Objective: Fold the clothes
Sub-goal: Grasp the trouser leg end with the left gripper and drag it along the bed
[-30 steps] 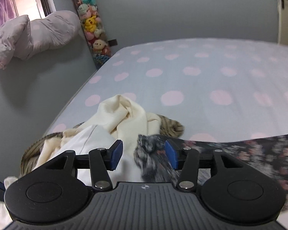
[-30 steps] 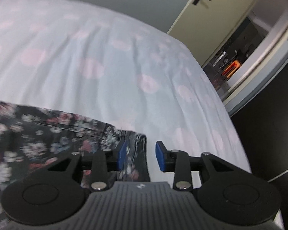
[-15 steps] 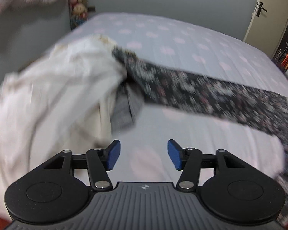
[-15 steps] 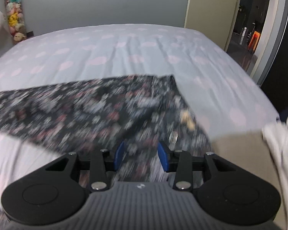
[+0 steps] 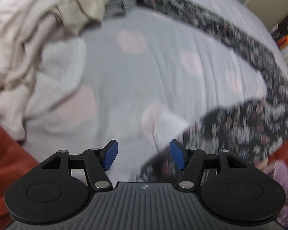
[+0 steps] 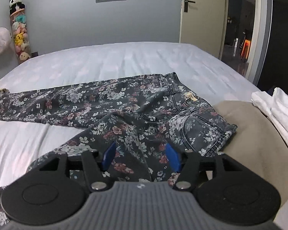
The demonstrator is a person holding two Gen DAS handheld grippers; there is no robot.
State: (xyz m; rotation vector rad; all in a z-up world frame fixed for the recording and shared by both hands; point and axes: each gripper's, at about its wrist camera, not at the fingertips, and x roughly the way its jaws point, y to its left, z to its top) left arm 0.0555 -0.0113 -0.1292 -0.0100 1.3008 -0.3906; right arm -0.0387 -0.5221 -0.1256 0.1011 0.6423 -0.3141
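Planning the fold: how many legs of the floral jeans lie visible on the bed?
2: one leg stretches left across the polka-dot bed sheet; the other leg runs toward the camera.

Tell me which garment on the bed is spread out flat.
The floral jeans, lying legs out across the bed. The cream clothes are a crumpled heap, and the white clothes are stacked at the right.
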